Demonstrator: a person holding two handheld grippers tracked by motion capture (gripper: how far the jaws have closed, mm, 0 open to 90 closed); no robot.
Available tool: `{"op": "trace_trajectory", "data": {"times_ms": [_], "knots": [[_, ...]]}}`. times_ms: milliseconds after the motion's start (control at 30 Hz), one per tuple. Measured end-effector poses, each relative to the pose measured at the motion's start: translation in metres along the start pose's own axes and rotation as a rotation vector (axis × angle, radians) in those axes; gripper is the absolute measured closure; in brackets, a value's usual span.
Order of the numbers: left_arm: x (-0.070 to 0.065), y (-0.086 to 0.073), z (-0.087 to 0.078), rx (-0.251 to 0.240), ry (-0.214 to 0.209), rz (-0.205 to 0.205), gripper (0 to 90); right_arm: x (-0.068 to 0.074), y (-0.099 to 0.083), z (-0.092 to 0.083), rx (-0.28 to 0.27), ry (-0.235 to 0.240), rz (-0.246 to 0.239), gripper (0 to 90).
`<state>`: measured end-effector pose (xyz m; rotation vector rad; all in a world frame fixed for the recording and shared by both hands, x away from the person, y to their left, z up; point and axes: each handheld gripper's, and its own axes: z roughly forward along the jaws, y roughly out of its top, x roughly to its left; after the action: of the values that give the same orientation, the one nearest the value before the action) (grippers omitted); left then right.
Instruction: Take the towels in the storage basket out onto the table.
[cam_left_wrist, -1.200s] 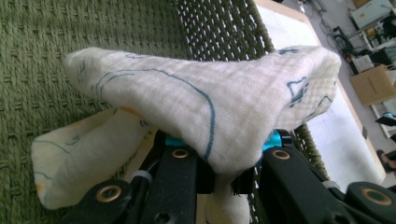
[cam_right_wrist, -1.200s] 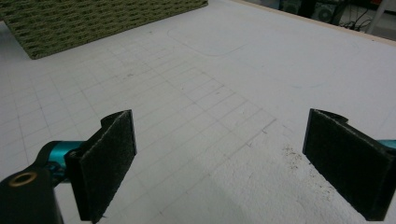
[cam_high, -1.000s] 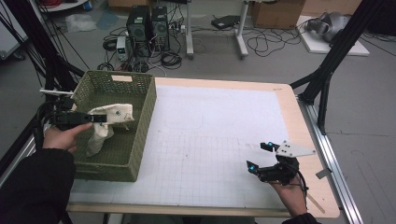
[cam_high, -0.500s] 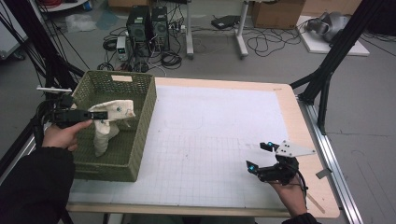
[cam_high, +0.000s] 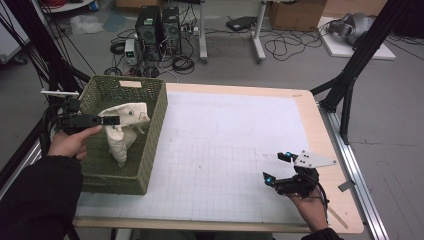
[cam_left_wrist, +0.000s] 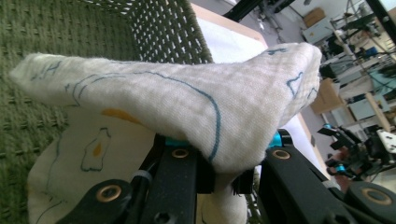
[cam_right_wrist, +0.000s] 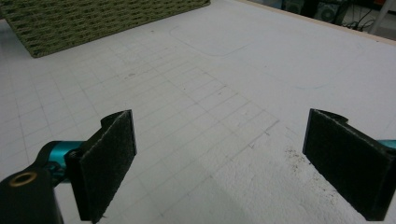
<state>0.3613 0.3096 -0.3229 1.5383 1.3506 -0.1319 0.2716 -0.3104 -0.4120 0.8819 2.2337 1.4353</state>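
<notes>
Left tool (cam_high: 112, 120) was clamped on a fold of the cream cloth (cam_high: 122, 132), held up inside the green basket (cam_high: 150, 150) at the worktop's (cam_high: 225, 150) left edge. Cloth's long axis hung downward, lower end apparently resting on the basket floor. Right tool (cam_high: 275, 167), jaws wide and empty, sat well apart near the right front; left hand nearer by far.

One overhead camera, two riding the grippers

The high view looks forward and down over the table (cam_high: 235, 150). The left gripper view sits close inside the green basket (cam_left_wrist: 56, 42), facing 3 o'clock; the right gripper view skims low toward 10 o'clock, sharing that basket (cam_right_wrist: 93, 18).
</notes>
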Motion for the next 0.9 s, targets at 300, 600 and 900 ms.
{"op": "trace_trajectory", "data": {"times_ms": [300,600,900], "knots": [[-0.008,0.004,0.003,-0.008,-0.042,-0.004,82.7,-0.001,0.0,0.001,-0.004,-0.002,-0.007,8.8],[-0.028,0.01,0.015,0.003,-0.093,0.024,82.7,-0.001,0.0,0.0,-0.003,-0.005,-0.004,8.8],[-0.05,0.013,0.035,0.029,-0.14,0.059,82.7,-0.001,-0.001,0.001,-0.001,-0.002,-0.003,8.8]]}}
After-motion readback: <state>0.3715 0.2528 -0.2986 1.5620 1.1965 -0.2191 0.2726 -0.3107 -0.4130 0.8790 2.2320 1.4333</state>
